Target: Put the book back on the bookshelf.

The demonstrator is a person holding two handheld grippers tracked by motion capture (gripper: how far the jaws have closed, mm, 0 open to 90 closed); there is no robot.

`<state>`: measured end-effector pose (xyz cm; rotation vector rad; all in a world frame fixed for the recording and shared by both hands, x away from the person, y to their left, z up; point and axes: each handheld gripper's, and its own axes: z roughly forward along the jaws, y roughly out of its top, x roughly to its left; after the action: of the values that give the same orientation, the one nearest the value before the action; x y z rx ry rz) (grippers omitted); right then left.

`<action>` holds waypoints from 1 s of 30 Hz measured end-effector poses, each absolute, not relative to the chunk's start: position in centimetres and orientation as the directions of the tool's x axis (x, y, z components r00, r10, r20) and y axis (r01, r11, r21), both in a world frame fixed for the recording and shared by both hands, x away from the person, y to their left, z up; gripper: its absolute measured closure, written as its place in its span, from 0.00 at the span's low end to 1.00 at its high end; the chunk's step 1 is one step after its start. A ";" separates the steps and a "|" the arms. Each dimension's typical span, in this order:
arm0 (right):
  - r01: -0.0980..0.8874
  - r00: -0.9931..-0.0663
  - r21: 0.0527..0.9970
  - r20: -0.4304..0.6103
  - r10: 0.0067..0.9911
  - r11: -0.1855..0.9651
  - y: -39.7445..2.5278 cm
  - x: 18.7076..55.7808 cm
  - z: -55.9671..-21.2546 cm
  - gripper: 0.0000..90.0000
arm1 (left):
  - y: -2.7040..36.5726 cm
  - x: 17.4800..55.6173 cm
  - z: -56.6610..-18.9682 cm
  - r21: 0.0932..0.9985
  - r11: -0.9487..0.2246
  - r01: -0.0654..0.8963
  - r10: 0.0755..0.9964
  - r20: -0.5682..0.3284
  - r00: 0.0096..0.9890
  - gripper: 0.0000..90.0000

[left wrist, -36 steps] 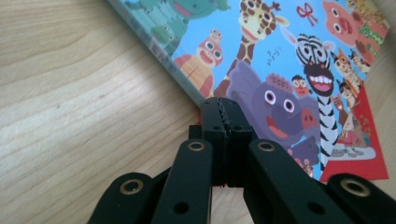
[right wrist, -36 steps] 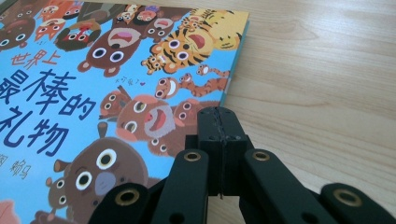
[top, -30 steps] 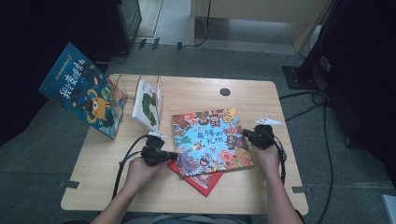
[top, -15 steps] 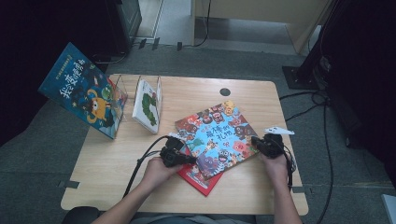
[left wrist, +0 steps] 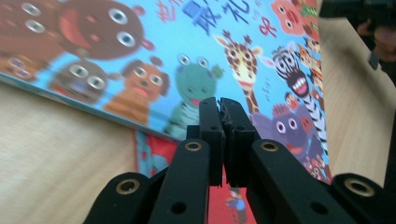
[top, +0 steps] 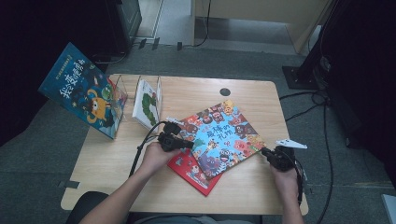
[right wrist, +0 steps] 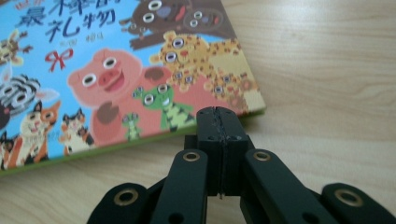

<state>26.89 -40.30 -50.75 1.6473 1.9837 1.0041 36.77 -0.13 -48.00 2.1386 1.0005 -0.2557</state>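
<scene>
A wooden table [top: 116,158] holds a blue animal picture book [top: 219,137] lying askew on a red book [top: 194,172] near its centre. The left gripper [top: 189,143], jaws pressed together, touches the book's left edge; the right gripper [top: 265,152], also closed and empty, sits at its right corner.

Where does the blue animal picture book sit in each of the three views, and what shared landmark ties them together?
High view: the blue animal book lies tilted at table centre, on a red book.
Left gripper view: it spans the upper frame, just beyond the closed jaws.
Right gripper view: it covers the upper left, its corner near the closed jaws.
Shared landmark: the zebra on its cover.
</scene>
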 end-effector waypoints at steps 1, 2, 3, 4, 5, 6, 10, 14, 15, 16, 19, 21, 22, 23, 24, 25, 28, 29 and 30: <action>0.695 -0.244 0.717 0.156 0.957 0.060 -40.3 26.7 -50.8 1.00 | 0.0 37.0 -48.0 0.545 -0.411 0.731 0.579 -0.463 0.671 0.99; 0.696 -0.242 0.716 0.156 0.958 0.059 -40.3 26.6 -50.9 1.00 | 0.0 37.1 -48.0 0.544 -0.411 0.732 0.579 -0.464 0.670 0.99; 0.697 -0.242 0.715 0.159 0.957 0.057 -40.2 26.6 -50.9 0.99 | 0.1 37.3 -48.0 0.544 -0.405 0.735 0.584 -0.465 0.665 0.99; 0.698 -0.242 0.714 0.160 0.957 0.057 -40.2 26.5 -51.0 0.99 | 0.1 37.4 -48.0 0.543 -0.397 0.740 0.587 -0.469 0.660 0.99; 0.698 -0.243 0.714 0.160 0.957 0.058 -40.1 26.5 -51.0 0.99 | 0.2 37.5 -48.0 0.543 -0.398 0.739 0.588 -0.468 0.660 0.99; 0.701 -0.245 0.710 0.158 0.957 0.062 -39.9 26.5 -51.1 0.99 | 0.3 37.6 -47.9 0.544 -0.393 0.741 0.591 -0.467 0.657 0.99; 0.704 -0.252 0.706 0.150 0.956 0.075 -39.7 26.9 -51.2 0.99 | 0.8 37.5 -47.8 0.548 -0.392 0.739 0.595 -0.462 0.658 0.99; 0.697 -0.253 0.715 0.168 0.953 0.059 -40.0 27.3 -51.0 0.99 | 1.4 37.3 -47.7 0.549 -0.381 0.744 0.606 -0.460 0.649 0.99; 0.698 -0.253 0.714 0.172 0.952 0.057 -40.0 27.4 -51.0 0.99 | 1.6 37.2 -47.8 0.549 -0.379 0.745 0.608 -0.460 0.647 0.99; 0.698 -0.255 0.714 0.173 0.951 0.058 -40.1 27.5 -51.0 0.99 | 1.8 37.2 -47.8 0.547 -0.376 0.748 0.611 -0.460 0.644 0.99; 0.697 -0.254 0.715 0.179 0.950 0.052 -40.2 28.0 -51.1 0.98 | 2.4 37.0 -47.8 0.544 -0.369 0.754 0.618 -0.462 0.636 0.98; 0.698 -0.253 0.714 0.183 0.950 0.048 -40.3 28.3 -51.1 0.98 | 2.8 36.9 -47.8 0.546 -0.361 0.756 0.627 -0.458 0.630 0.98; 0.697 -0.252 0.715 0.186 0.950 0.045 -40.4 28.5 -51.1 0.98 | 3.0 36.8 -47.8 0.547 -0.353 0.759 0.628 -0.463 0.625 0.98; 0.697 -0.251 0.716 0.189 0.949 0.042 -40.4 28.7 -51.1 0.98 | 3.2 36.8 -47.8 0.547 -0.341 0.764 0.632 -0.468 0.617 0.98; 0.698 -0.251 0.715 0.189 0.949 0.043 -40.5 28.9 -51.1 0.98 | 3.4 36.7 -47.8 0.546 -0.341 0.766 0.636 -0.466 0.615 0.98; 0.697 -0.252 0.716 0.189 0.949 0.043 -40.5 29.1 -51.1 0.98 | 3.7 36.7 -47.8 0.547 -0.337 0.766 0.639 -0.465 0.613 0.98; 0.697 -0.255 0.716 0.192 0.948 0.042 -40.6 29.8 -51.1 0.98 | 4.3 36.4 -47.8 0.545 -0.322 0.774 0.650 -0.467 0.599 0.98; 0.697 -0.252 0.716 0.196 0.948 0.037 -40.6 30.0 -51.1 0.98 | 4.5 36.3 -47.8 0.545 -0.318 0.776 0.652 -0.468 0.596 0.98; 0.697 -0.252 0.716 0.200 0.947 0.034 -40.7 30.3 -51.2 0.98 | 4.8 36.2 -47.8 0.547 -0.315 0.776 0.657 -0.465 0.594 0.98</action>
<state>30.25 -40.70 -51.16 1.6718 1.9871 1.0538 36.24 4.78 -47.81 2.0593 1.1326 -0.1993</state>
